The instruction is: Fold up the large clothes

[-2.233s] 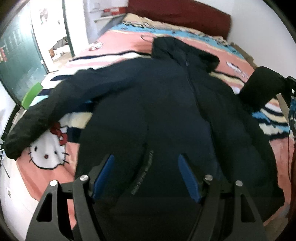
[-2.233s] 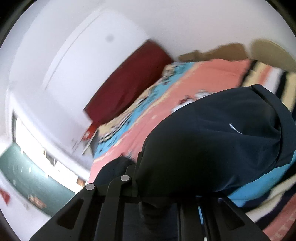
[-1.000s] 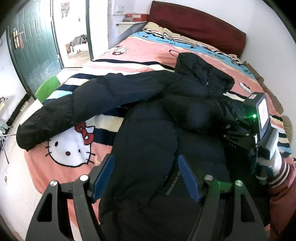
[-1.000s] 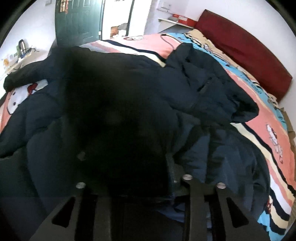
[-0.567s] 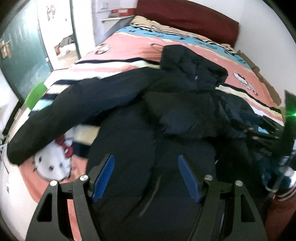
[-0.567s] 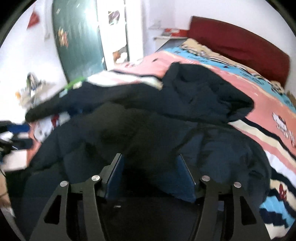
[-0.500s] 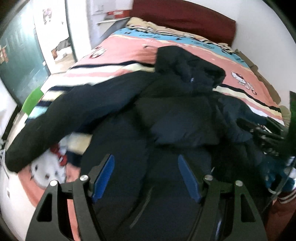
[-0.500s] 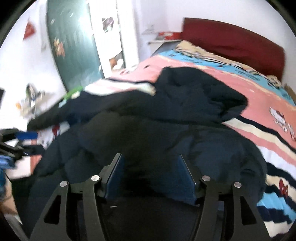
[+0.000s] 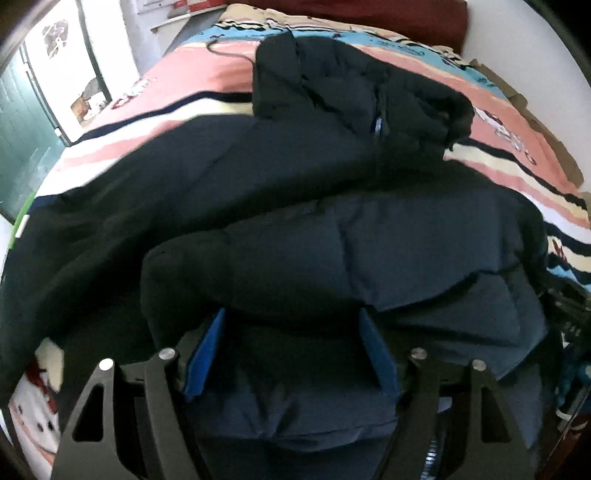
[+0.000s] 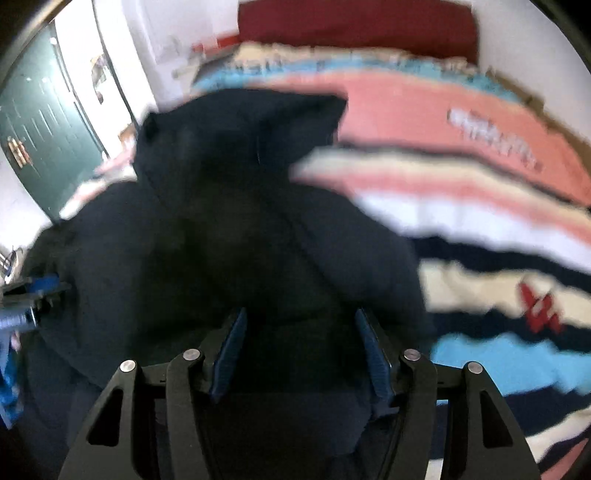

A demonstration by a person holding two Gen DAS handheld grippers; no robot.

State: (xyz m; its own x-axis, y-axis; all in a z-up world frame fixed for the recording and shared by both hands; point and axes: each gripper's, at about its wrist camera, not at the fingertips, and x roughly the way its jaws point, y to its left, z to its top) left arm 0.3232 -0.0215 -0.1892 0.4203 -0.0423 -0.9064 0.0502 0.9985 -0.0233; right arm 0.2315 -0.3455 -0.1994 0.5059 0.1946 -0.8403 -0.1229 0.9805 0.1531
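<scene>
A large dark navy puffer jacket point(image 9: 332, 206) lies on the bed, hood point(image 9: 351, 74) toward the headboard. Its right sleeve point(image 9: 332, 254) is folded across the chest; its left sleeve point(image 9: 92, 229) stretches out to the left. My left gripper point(image 9: 291, 350) is open, low over the jacket's body just below the folded sleeve, with fabric between its blue pads. My right gripper point(image 10: 299, 354) is open over the jacket point(image 10: 240, 240) near its right side; the view is blurred. The left gripper point(image 10: 33, 291) shows at that view's left edge.
The bed has a striped pink, cream and blue cartoon cover point(image 9: 517, 162) and a dark red headboard point(image 10: 354, 26). A green door point(image 10: 40, 122) and a bright doorway point(image 9: 70, 74) lie to the left. A white wall is at the right.
The right gripper carried the right sleeve across the chest, let it go and drew back to the right. The left gripper moved down and forward to the folded sleeve.
</scene>
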